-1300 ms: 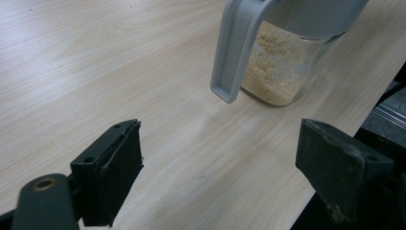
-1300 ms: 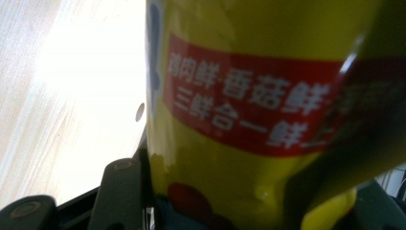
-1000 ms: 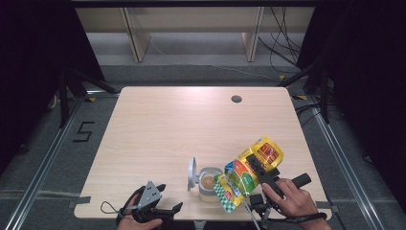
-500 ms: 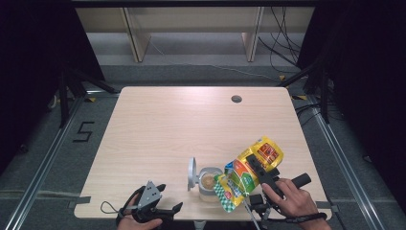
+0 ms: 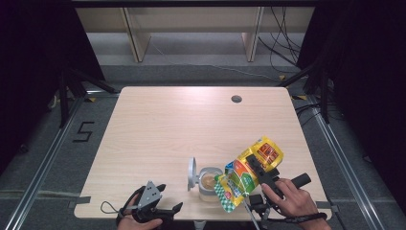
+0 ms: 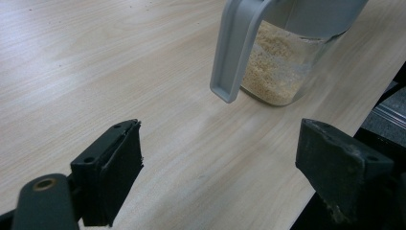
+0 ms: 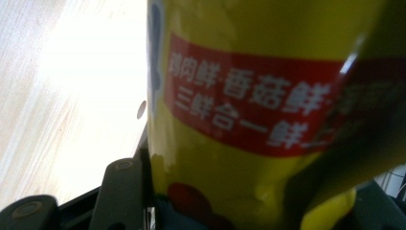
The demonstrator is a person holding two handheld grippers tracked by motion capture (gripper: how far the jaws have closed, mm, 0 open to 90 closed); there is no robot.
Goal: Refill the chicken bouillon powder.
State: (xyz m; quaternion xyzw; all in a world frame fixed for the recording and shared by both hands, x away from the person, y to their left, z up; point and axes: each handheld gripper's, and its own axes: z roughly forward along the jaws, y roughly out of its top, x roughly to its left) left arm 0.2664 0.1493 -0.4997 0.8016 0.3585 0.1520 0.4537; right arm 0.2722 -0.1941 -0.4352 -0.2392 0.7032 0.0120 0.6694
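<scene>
Here my right claw clamps the yellow pouch, its long axis slanting lower-left onto the jar; my left claw gapes empty.

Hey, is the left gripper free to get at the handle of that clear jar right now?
Probably yes: the left gripper stands open and empty, with bare table between it and the jar's handle.
</scene>
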